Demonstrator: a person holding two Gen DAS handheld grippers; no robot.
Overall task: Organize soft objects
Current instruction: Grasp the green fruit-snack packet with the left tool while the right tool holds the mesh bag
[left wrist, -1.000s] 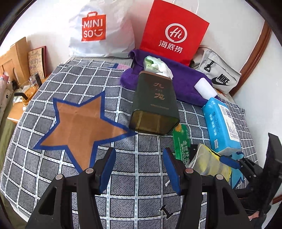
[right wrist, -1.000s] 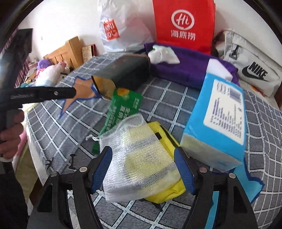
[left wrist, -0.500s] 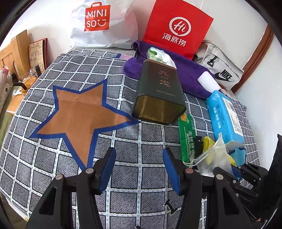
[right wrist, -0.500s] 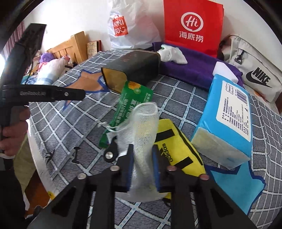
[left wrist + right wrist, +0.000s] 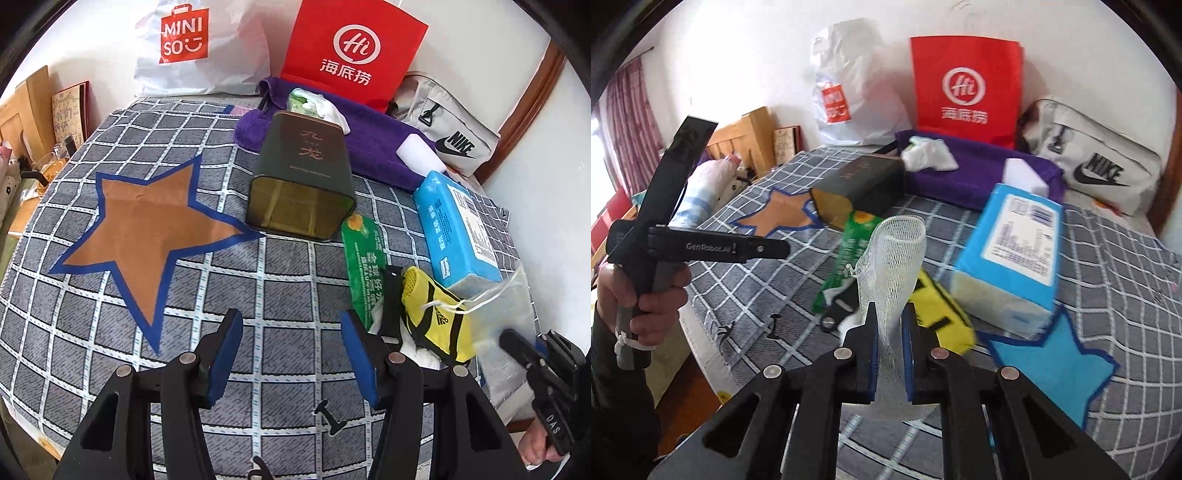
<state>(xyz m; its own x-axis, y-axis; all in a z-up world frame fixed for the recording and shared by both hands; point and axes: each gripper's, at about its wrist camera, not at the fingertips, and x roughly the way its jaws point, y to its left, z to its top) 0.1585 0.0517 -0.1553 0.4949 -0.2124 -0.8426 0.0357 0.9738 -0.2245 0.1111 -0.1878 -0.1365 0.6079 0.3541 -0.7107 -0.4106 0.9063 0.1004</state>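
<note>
Home bedroom, quilted bed (image 5: 258, 295), shopping bags (image 5: 354, 51)

Ahead of my left hand-held gripper (image 5: 291, 354) the grey checked bedspread (image 5: 110, 325) with its brown star patch (image 5: 147, 229) lies bare. Beyond it the dark green metal tin (image 5: 303, 177) lies on its side. To the right a green foil packet (image 5: 364, 266), yellow mesh pouch (image 5: 436, 317) and blue tissue pack (image 5: 458, 229) crowd together.
</note>
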